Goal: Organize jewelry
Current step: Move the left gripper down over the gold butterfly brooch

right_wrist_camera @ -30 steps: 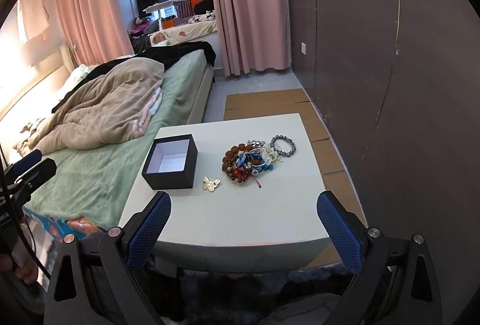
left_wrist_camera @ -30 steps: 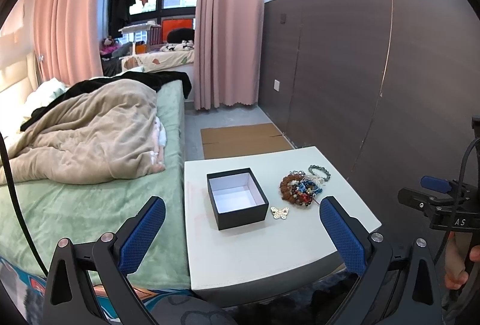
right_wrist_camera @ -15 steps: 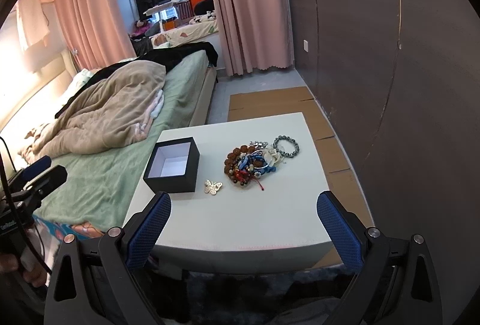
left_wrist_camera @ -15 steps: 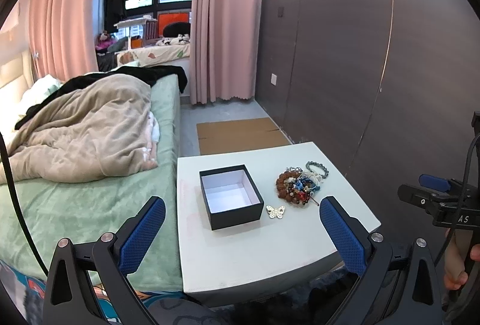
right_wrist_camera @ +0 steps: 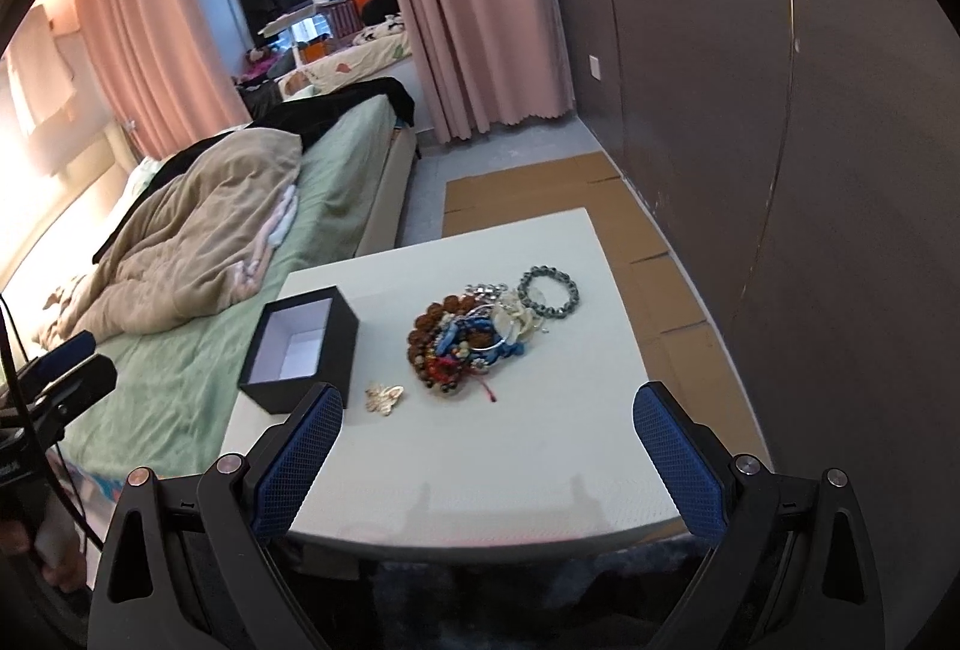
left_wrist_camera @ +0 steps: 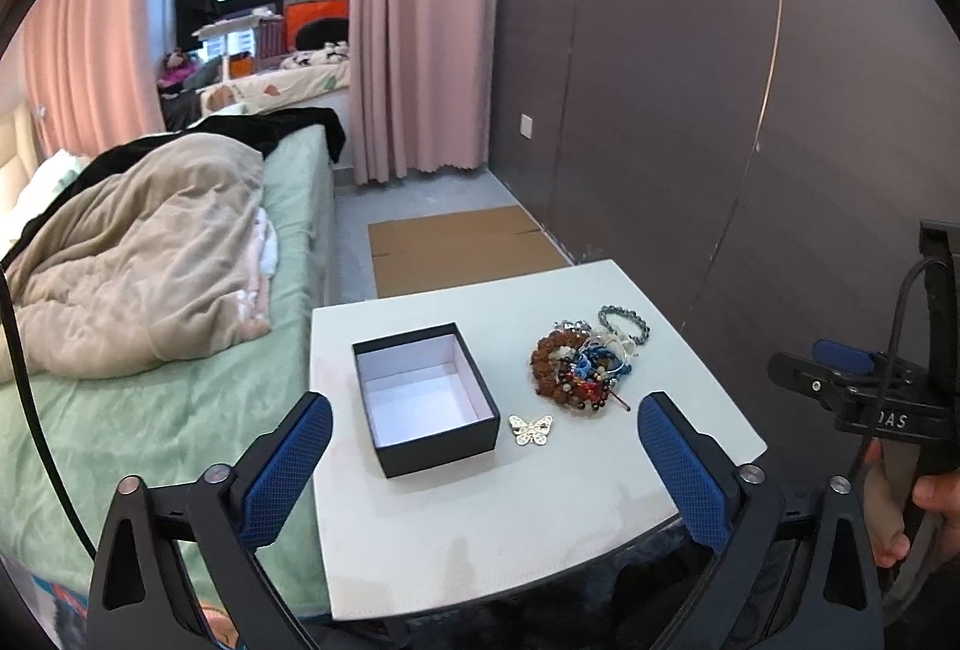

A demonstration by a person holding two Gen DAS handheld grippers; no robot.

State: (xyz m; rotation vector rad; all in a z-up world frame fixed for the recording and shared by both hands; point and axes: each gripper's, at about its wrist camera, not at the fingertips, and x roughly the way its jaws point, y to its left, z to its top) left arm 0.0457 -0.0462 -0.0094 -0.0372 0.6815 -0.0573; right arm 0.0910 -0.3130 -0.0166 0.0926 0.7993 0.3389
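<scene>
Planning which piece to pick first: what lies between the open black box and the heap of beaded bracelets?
A gold butterfly brooch, alone on the white table, nearer the front edge; both wrist views show it.

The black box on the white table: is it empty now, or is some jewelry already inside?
Empty. The black box has no lid and shows only its bare white floor; the butterfly brooch and the jewelry pile lie outside it.

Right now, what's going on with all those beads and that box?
A person holds a left gripper and a right gripper, both open and empty, above the near edge of a white table. An open black box is empty. Beside it lie a gold butterfly piece and a tangled jewelry pile. Nothing has been put away yet.
</scene>
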